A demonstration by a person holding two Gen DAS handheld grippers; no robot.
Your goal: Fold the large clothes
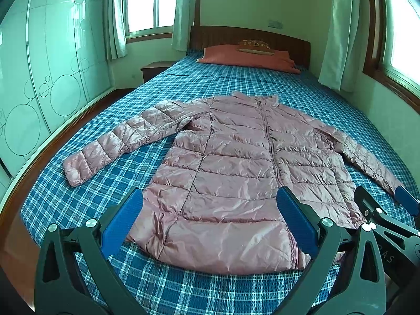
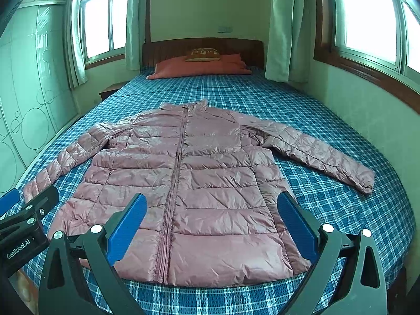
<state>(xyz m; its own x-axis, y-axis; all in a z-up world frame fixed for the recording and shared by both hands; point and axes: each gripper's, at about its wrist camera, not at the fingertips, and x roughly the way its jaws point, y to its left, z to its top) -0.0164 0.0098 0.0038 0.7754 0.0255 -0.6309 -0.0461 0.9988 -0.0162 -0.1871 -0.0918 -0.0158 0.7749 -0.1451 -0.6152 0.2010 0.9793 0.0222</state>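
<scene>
A pink quilted puffer jacket lies flat and zipped on the blue plaid bed, collar toward the headboard, both sleeves spread out. It also shows in the right wrist view. My left gripper is open and empty above the jacket's hem on its left half. My right gripper is open and empty above the hem on its right half. The right gripper also shows at the right edge of the left wrist view. The left gripper shows at the left edge of the right wrist view.
A red pillow with a small brown cushion lies at the wooden headboard. A wardrobe stands along the left. A nightstand sits at the far left of the bed. Curtained windows are behind and on the right wall.
</scene>
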